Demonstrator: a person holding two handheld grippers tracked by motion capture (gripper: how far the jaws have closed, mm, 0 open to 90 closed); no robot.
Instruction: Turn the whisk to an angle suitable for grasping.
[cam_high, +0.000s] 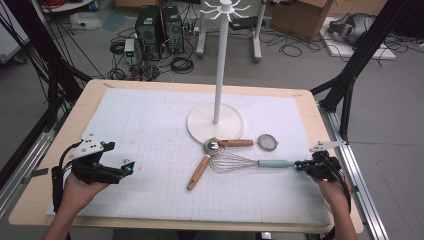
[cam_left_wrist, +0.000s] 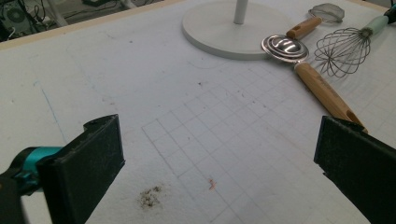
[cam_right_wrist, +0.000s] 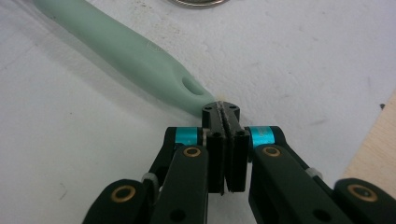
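Resting at the table's left edge, the left gripper (cam_high: 112, 162) lies on the white mat (cam_high: 150, 130) with its jaws spread wide and nothing between them. Toward the middle stands a white stand (cam_high: 216, 122) on a round base; no container is on the table. Before that base lie a wooden-handled ladle (cam_high: 207, 159), its steel bowl facing up, and a small mesh strainer (cam_high: 267, 142). The whisk (cam_high: 250, 162) lies flat beside them, wire loops pointing left and mint-green handle pointing right. At the right edge, the right gripper (cam_high: 301, 165) meets that handle's end. The right gripper view shows its jaws pressed fully together, their tips touching the handle tip (cam_right_wrist: 196, 105) rather than clasping it, beside the hanging hole. The left gripper view shows dark crumbs (cam_left_wrist: 149, 198) on the mat.
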